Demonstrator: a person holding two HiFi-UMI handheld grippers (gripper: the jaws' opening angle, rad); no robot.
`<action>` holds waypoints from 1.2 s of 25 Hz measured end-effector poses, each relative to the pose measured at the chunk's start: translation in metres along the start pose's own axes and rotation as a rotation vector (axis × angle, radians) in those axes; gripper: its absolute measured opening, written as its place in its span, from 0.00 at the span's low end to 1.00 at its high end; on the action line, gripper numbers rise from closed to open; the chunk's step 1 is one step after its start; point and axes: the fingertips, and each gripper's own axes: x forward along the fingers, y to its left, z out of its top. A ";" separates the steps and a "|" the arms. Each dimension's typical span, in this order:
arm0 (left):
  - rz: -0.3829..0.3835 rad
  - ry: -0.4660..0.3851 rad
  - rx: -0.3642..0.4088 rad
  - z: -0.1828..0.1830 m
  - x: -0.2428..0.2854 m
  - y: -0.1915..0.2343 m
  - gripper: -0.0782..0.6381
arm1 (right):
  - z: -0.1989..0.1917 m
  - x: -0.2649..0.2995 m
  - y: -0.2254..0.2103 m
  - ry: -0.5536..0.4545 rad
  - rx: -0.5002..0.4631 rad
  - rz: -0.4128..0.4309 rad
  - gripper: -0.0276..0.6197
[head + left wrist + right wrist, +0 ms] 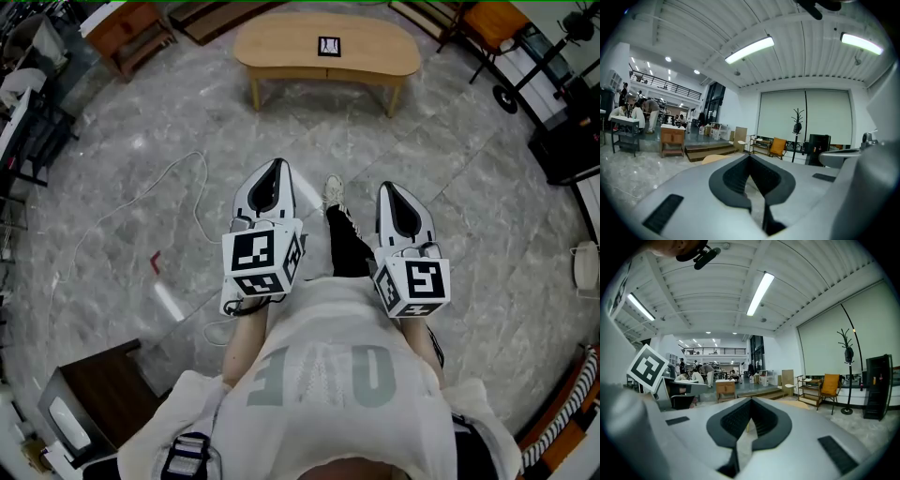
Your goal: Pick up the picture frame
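picture frame [329, 46]: sits on the wooden table [281, 49], top centre of the head view, untouched.
left gripper [277, 169]: mid-frame, jaws pressed together with nothing between them, well apart from the frame.
right gripper [390, 190]: just beside the left one, likewise closed and empty.
marble floor [450, 169]: lies between the grippers and the table.
progress: nothing done yet, i'd say; the approach, opening, grasp and lift all remain.

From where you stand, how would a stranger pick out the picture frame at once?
Straight ahead on the grey floor is a long wooden table with rounded ends. The picture frame sits near the middle of its top: a small dark square with a white centre. Nothing else lies on that table.
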 end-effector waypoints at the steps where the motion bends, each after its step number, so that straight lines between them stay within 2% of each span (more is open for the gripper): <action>1: -0.002 -0.010 -0.005 0.004 0.006 0.002 0.12 | 0.004 0.005 -0.002 -0.009 -0.007 0.004 0.05; 6: 0.003 -0.065 0.026 0.018 0.048 0.009 0.12 | 0.015 0.051 -0.019 -0.061 -0.043 0.061 0.05; 11: 0.006 -0.023 0.072 0.013 0.103 0.021 0.12 | 0.010 0.117 -0.033 -0.032 -0.058 0.123 0.05; 15: -0.008 0.013 0.090 0.021 0.158 0.035 0.12 | 0.020 0.166 -0.053 -0.039 -0.060 0.095 0.05; 22: -0.028 -0.006 0.082 0.027 0.258 0.050 0.12 | 0.018 0.238 -0.103 -0.036 -0.100 0.011 0.05; 30: -0.038 0.066 -0.005 0.005 0.328 0.058 0.12 | -0.005 0.309 -0.135 0.055 -0.056 0.018 0.05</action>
